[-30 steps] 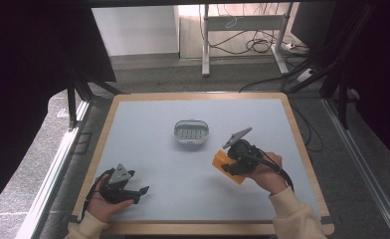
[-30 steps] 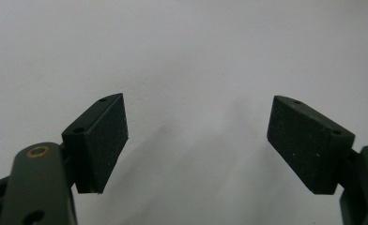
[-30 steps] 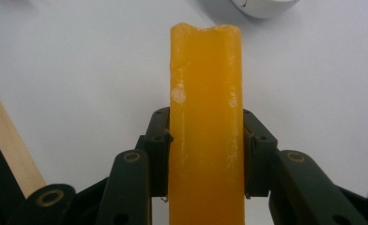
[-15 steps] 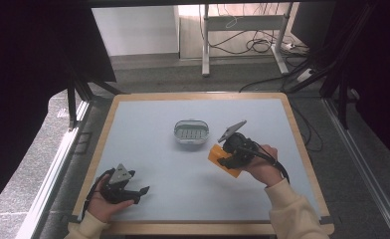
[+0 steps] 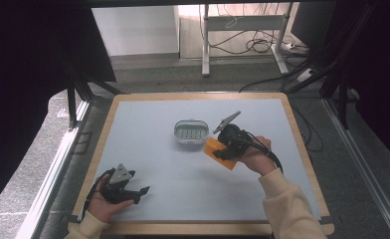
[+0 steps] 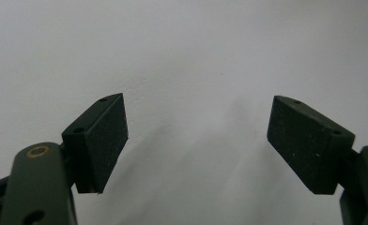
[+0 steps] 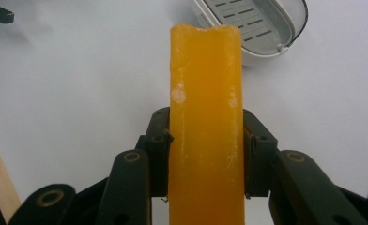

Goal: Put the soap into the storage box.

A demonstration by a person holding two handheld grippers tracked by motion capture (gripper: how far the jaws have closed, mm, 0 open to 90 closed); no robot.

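High view puts the right gripper (image 5: pixel 222 151) just at four o'clock of the soap dish (image 5: pixel 191 133), which sits near the middle of the table (image 5: pixel 148 119). Its jaws pinch an orange soap bar (image 5: pixel 218 150) across the narrow faces, so the bar juts out past the fingertips with its free end leading; that hold looks chosen to let the bar be lowered flat onto the slotted insert without the jaws fouling the rim. Right gripper view bears this out: the orange soap bar (image 7: pixel 205 122) runs up the middle of the frame, squeezed between both pads, and the soap dish (image 7: pixel 257 28) lies beyond its tip at about one o'clock, apart from it. I judge the bar is on its way to the dish, not yet over it. At the table's seven o'clock corner the left gripper (image 5: pixel 133 191) rests low, out of the way; in the left gripper view its jaws stand spread over bare tabletop, holding nothing.
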